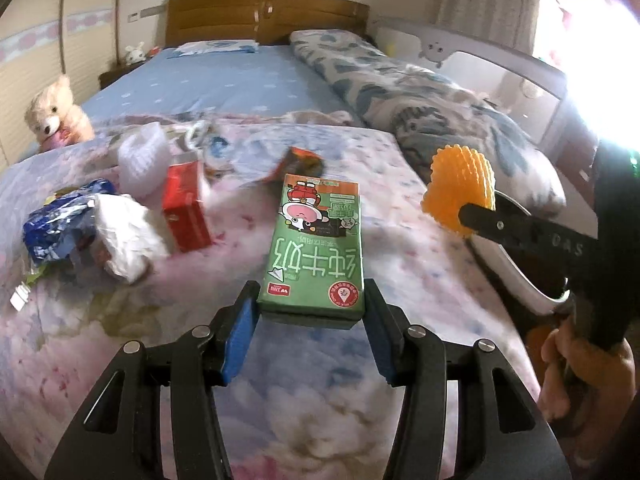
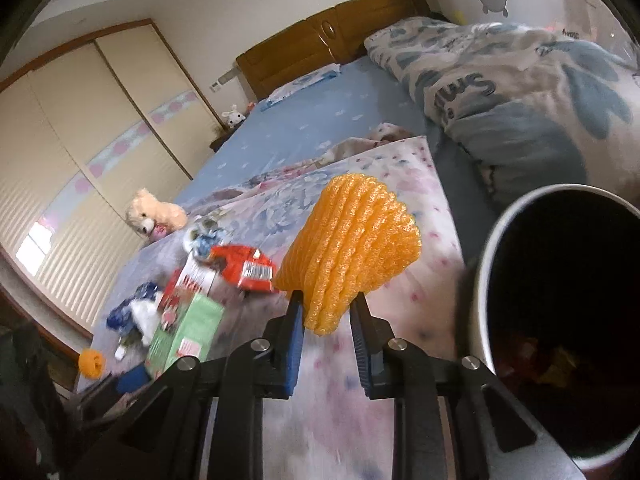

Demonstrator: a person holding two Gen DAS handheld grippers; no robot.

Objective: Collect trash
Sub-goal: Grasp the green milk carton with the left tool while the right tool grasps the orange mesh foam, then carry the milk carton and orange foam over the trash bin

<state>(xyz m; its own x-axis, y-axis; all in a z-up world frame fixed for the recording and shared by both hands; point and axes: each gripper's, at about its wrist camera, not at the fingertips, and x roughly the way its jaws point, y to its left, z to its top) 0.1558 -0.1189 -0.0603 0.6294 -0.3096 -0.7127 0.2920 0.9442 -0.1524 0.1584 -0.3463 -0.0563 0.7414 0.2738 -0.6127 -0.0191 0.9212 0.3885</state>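
The left gripper [image 1: 312, 312] clamped the green milk carton [image 1: 316, 240] half-wide between its blue pads, while the right gripper [image 2: 326, 320] pinched an orange foam fruit net [image 2: 352, 252] nearly closed.

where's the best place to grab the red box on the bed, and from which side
Grip the red box across its two narrow side faces, near the top edge, coming down from above. It stands upright and slightly tilted on the soft quilt, with crumpled white paper close on its left, so a low sideways approach looks crowded.
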